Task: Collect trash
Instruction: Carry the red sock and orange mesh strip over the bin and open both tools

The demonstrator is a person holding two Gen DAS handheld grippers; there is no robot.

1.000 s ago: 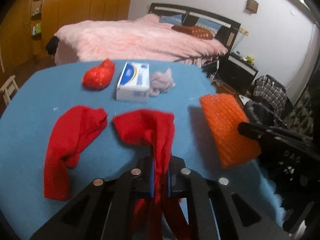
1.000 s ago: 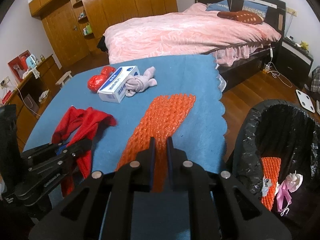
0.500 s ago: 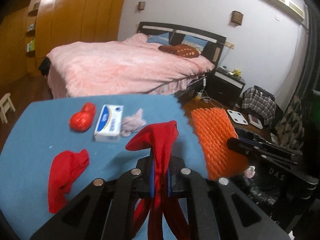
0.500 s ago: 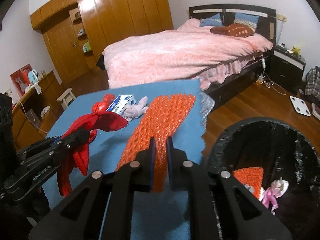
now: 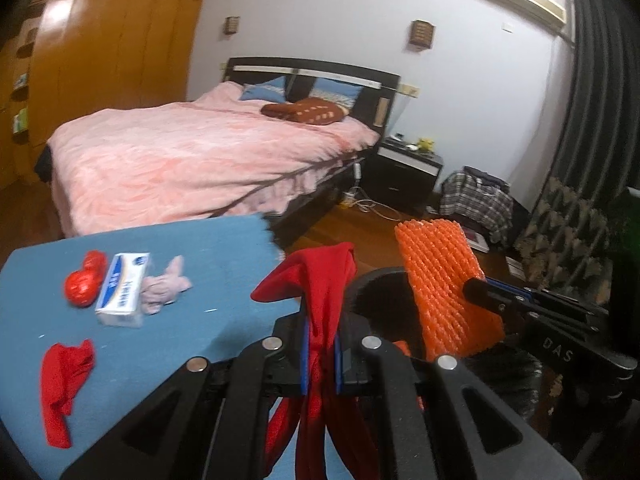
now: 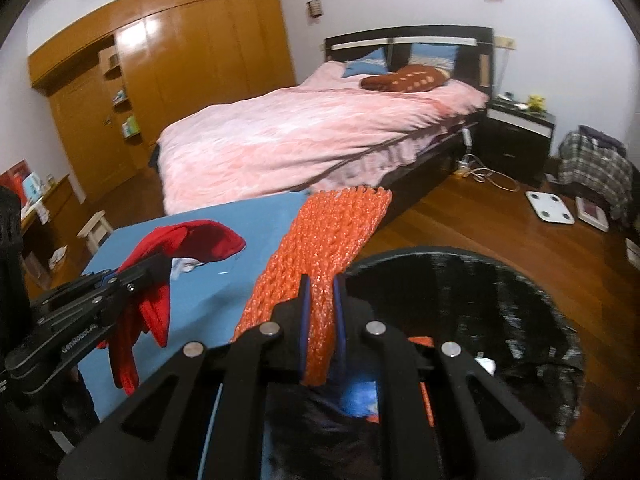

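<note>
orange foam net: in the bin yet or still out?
Out. The right hand-held gripper is shut on the orange foam net, holding it up over the black-lined bin, not released.

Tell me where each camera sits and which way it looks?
Left wrist: rides the left gripper, looking over its red cloth toward the bed; the right gripper shows.
Right wrist: rides the right gripper, looking over its orange foam net and trash bin; the left gripper shows.
Shared: bed, blue table, both loads.

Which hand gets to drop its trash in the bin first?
Probably the right gripper: its orange foam net already hangs over the black-lined bin, while the left gripper with the red cloth sits nearer the rim.
</note>
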